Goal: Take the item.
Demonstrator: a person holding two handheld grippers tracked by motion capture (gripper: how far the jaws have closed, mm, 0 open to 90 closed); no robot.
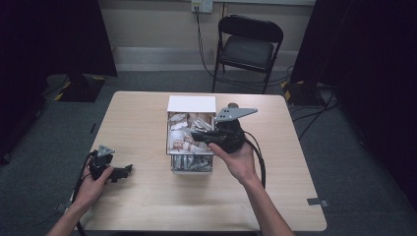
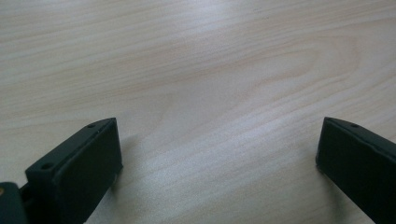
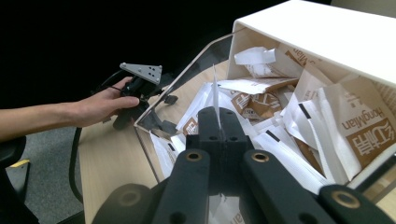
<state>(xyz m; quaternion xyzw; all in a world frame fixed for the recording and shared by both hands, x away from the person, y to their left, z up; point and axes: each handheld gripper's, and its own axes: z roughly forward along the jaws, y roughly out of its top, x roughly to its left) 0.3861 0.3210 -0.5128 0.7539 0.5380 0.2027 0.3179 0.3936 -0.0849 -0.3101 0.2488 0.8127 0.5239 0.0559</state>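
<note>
A clear box (image 1: 171,147) with a white lid (image 1: 192,104) stands mid-table, full of white and brown sachets (image 1: 184,140). My right gripper (image 1: 196,135) hovers over the box, pointing left. In the right gripper view its jaws (image 3: 217,114) are shut on a thin white sachet (image 3: 214,88) that stands edge-on above the pile (image 3: 289,116). My left gripper (image 1: 125,171) rests on the table near the front left. Its jaws (image 2: 219,154) stand wide open over bare wood (image 2: 210,70), with nothing between them.
A black folding chair (image 1: 250,42) stands behind the table, with cables (image 1: 305,105) on the floor to its right. Dark curtains (image 1: 49,34) hang at both sides. The box's clear wall (image 3: 187,60) faces the hand (image 3: 100,105) holding the left gripper.
</note>
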